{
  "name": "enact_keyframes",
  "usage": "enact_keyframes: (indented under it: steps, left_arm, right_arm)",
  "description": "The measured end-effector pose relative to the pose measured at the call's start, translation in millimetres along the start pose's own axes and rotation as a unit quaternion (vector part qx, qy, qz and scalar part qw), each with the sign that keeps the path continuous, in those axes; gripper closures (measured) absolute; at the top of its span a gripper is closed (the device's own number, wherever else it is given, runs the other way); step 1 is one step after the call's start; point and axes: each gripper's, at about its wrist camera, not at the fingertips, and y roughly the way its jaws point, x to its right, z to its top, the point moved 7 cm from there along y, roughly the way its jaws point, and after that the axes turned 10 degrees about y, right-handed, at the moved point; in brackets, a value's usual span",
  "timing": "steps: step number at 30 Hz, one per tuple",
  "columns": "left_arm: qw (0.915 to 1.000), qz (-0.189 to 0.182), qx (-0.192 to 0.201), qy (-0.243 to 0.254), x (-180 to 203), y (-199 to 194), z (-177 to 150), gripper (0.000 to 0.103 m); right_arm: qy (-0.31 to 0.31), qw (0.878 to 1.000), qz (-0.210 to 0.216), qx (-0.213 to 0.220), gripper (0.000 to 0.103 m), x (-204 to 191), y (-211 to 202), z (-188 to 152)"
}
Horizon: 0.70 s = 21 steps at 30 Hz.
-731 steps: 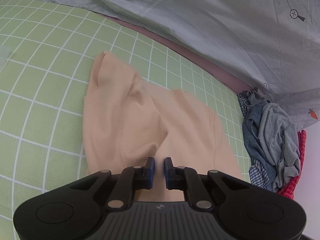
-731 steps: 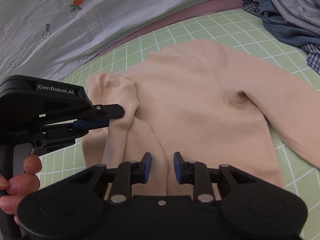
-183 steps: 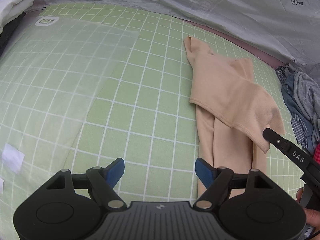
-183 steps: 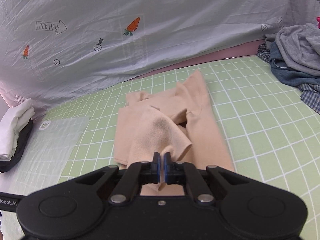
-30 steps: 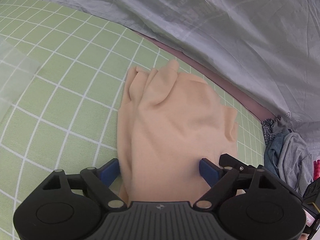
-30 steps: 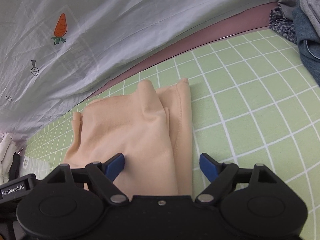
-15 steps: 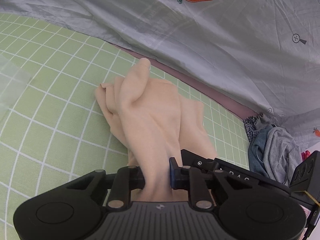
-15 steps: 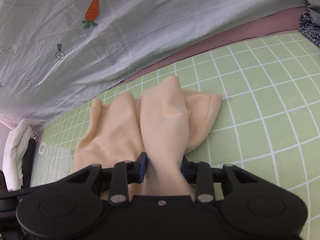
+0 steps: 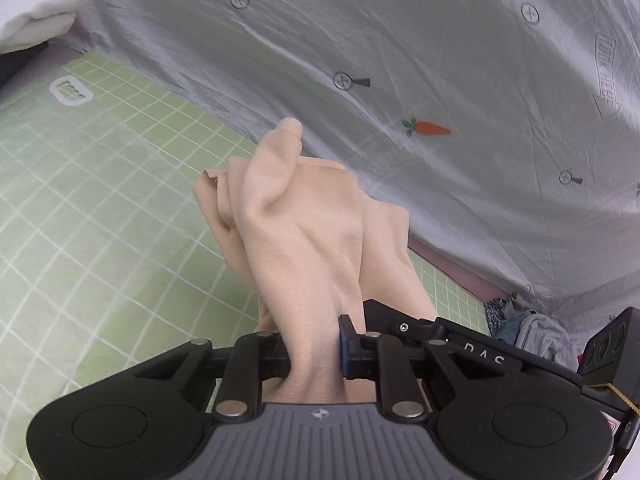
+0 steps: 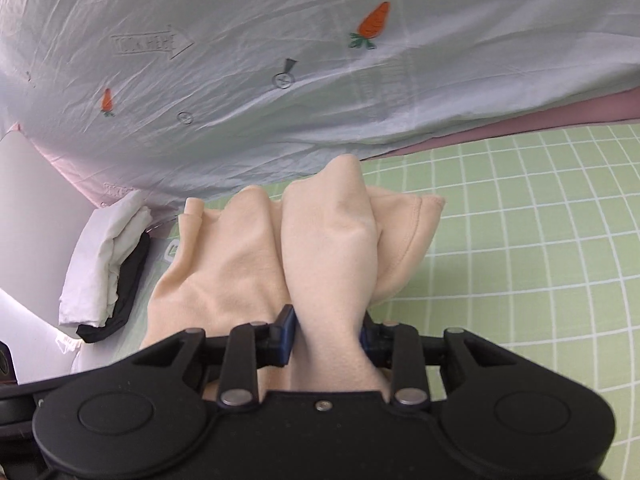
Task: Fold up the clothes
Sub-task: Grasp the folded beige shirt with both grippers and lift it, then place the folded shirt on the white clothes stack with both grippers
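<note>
Item: peach garment, knit, already folded into a narrow band of several layers.

Location: near end bunched up and raised off the green grid mat; the far end hangs forward and down toward the mat, close to the grey carrot-print sheet at the back. Whether the far end touches the mat cannot be told.

Left gripper: jaws drawn in on a thick gather of the garment, pads pressing cloth from both sides.

Right gripper: likewise clamped on a gather of the same near end (its black body also shows at the right edge of the left wrist view, just beside the left gripper).

Governing relation: the garment's long axis runs straight ahead from both grippers, away toward the sheet; the two grips sit side by side across its width, neither hand clearly nearer the free end. Judged next move: carry the held end forward over the trailing end to halve the length, both hands travelling together so the edges stay square.

Also present: white and black folded stack at the left of the mat; unsorted clothes pile at the right.
</note>
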Motion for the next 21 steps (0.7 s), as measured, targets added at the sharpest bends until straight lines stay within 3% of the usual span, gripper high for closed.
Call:
enact_keyframes:
  steps: [4,10,15,21]
  left_arm:
    - [0.9993,0.022,0.027,-0.015,-52.7,-32.5,20.7,0.082]
    - [0.9955,0.059,0.065,-0.035,-154.6,-67.1,76.9,0.082]
    - [0.9888,0.084,0.114,-0.046,-235.9,-94.0,149.7,0.082]
    - [0.9702,0.116,0.206,-0.053,-332.3,-134.0,257.9,0.082]
  right_arm:
    - [-0.029,0.999,0.030,-0.010,0.072,-64.9,24.7,-10.4]
    - [-0.061,0.995,0.076,-0.022,0.072,-171.7,87.9,-20.1]
    - [-0.087,0.989,0.120,-0.021,0.073,-272.5,149.0,-6.4]
    - [-0.124,0.972,0.198,-0.007,0.073,-406.6,221.0,33.5]
